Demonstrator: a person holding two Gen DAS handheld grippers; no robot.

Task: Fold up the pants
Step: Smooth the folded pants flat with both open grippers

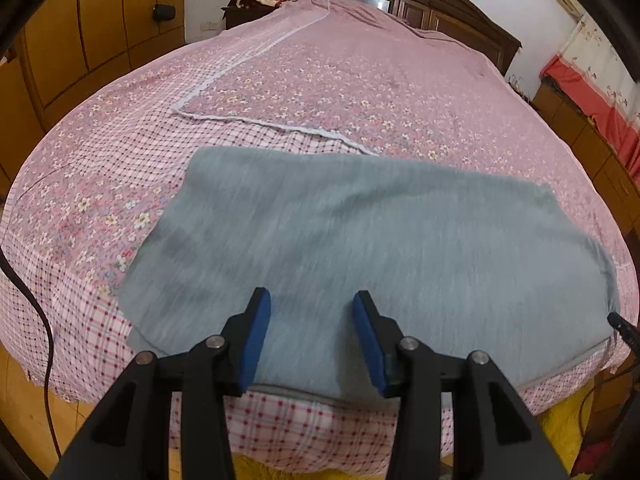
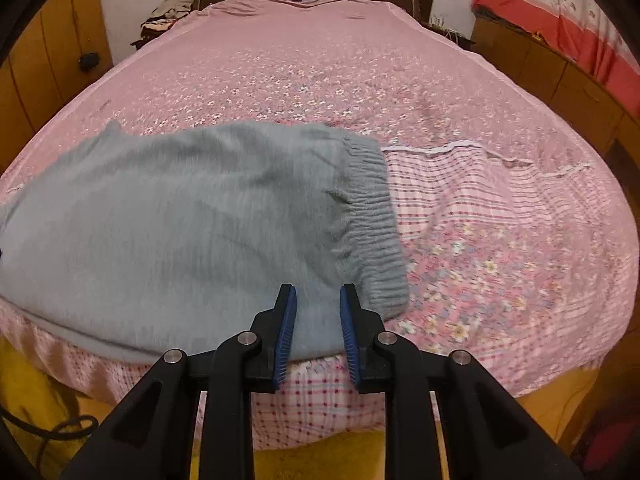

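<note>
Pants (image 1: 360, 240), grey and folded into a broad flat slab, lie across the near edge of the bed (image 1: 100, 184) on its pink floral and checked cover, ribbed waistband (image 2: 372, 216) toward the right end. Left gripper (image 1: 311, 300) hovers over the near hem with its blue pads (image 1: 256, 336) well apart, nothing clamped between them. Right gripper (image 2: 318, 292) sits just inside the waistband corner, jaws narrower but still parted, cloth visible through the gap, no pinch evident.
</note>
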